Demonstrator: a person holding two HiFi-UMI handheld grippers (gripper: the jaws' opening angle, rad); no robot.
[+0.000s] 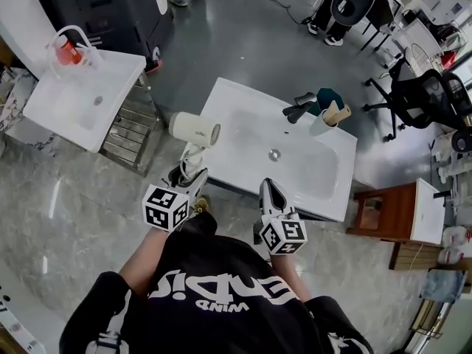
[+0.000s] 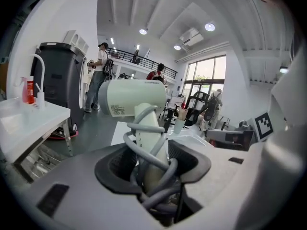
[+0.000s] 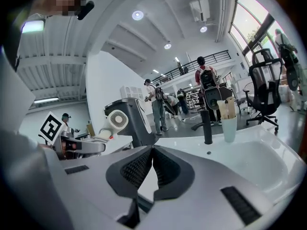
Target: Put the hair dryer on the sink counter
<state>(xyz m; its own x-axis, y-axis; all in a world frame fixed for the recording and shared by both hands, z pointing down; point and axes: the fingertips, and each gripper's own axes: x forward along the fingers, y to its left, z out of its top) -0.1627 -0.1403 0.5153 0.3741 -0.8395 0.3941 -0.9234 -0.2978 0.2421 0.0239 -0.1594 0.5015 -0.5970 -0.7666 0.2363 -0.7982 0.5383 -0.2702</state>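
A cream hair dryer [image 1: 195, 129] hangs in the air over the left end of the white sink counter [image 1: 243, 105], nozzle pointing right. My left gripper [image 1: 188, 172] is shut on its handle from below. In the left gripper view the handle with its grey cord wound round it [image 2: 149, 143] sits between the dark pads [image 2: 184, 159], and the dryer body [image 2: 132, 97] stands above. My right gripper [image 1: 271, 192] is shut and holds nothing, just in front of the counter's near edge; its tips [image 3: 152, 150] touch. It sees the dryer [image 3: 115, 121] at its left.
A black faucet [image 1: 299, 109] and a cup with tools [image 1: 324, 115] stand at the counter's far right. A smaller sink [image 1: 44, 109] with a red bottle [image 1: 66, 50] is at left, beside a black machine [image 1: 103, 6]. An office chair [image 1: 428, 98] and wooden cabinet [image 1: 383, 212] stand right.
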